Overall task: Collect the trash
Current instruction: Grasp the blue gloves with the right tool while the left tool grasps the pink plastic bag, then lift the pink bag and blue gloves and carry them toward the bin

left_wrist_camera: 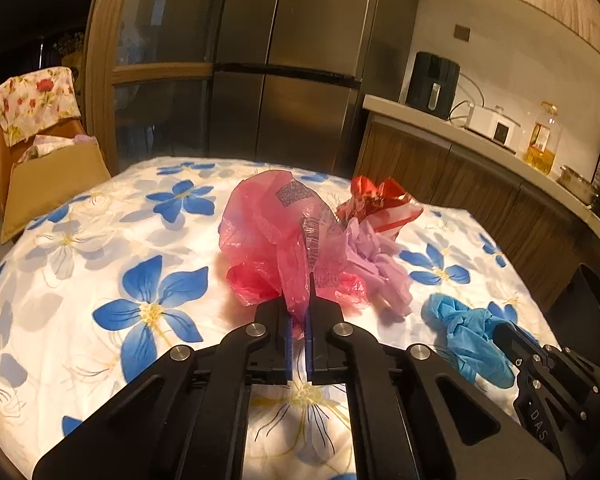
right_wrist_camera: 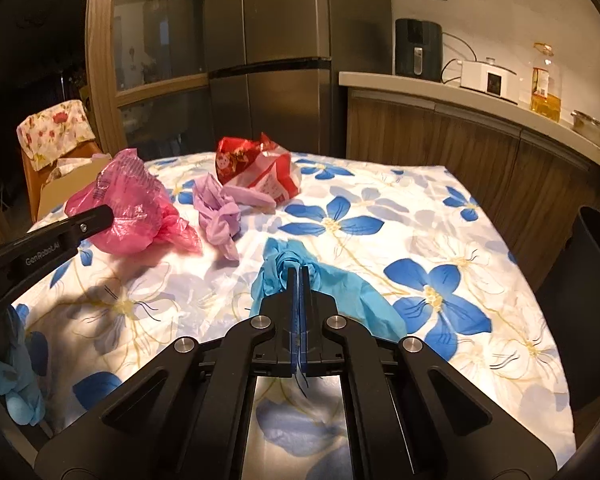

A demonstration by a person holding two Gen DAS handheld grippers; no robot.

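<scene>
Two jaws pinching crinkled pink plastic bag (left_wrist_camera: 268,232), bunched blue glove (right_wrist_camera: 300,276)

We hold our left gripper (left_wrist_camera: 299,308) low and pointing slightly downward, its black linkage arms folded inward and its blue-padded fingers (left_wrist_camera: 288,340) drawn nearly together, pinching a fold of the pink plastic bag (left_wrist_camera: 268,232). Our right gripper (right_wrist_camera: 299,280) sits in much the same downward tilt, fingers (right_wrist_camera: 305,320) pressed together on the blue glove (right_wrist_camera: 340,292). In the right wrist view the left gripper reaches in from the left edge (seen side-on). A blue-gloved hand (right_wrist_camera: 16,380), probably ours, shows at that view's lower left, though too blurred to say more.
</scene>
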